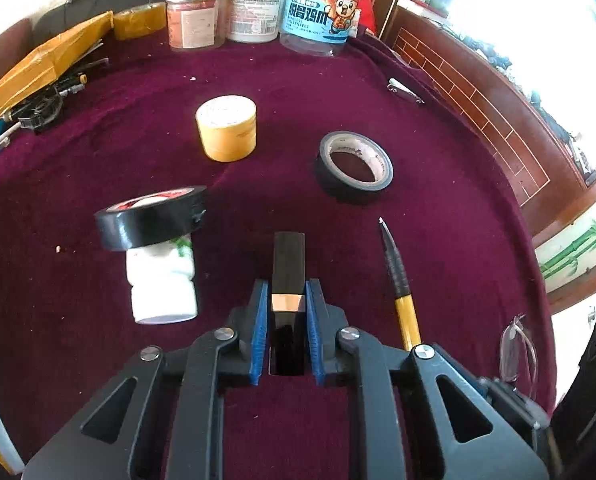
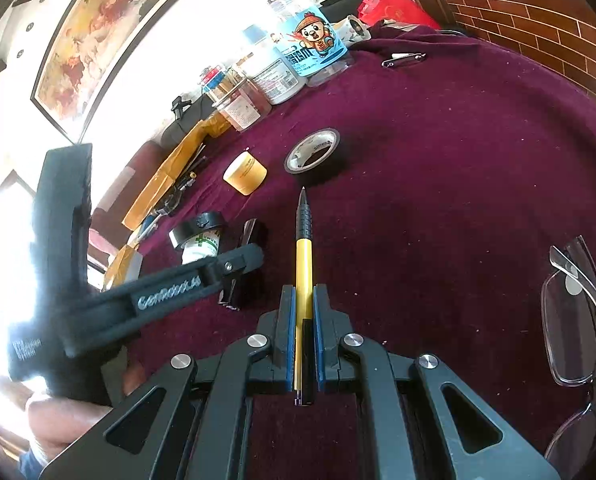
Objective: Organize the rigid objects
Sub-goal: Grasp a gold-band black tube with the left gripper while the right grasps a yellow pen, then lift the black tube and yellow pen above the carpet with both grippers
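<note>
Both fingers pitched down, clamped: left gripper (image 1: 286, 300) on black bar (image 1: 288, 264), right gripper (image 2: 303, 300) on pen (image 2: 303, 240).

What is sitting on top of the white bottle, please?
A black tape roll sits tilted over the top of the white bottle, whose green-printed label shows below it. The roll covers the bottle's cap, so that cannot be seen.

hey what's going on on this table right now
A person is tidying small items on a maroon tablecloth with two handheld grippers. The left gripper is shut on a slim black lighter; the right gripper is shut on a yellow and black pen. A yellow tape roll, a black tape roll and a white bottle wearing another black tape roll sit untouched.
</note>
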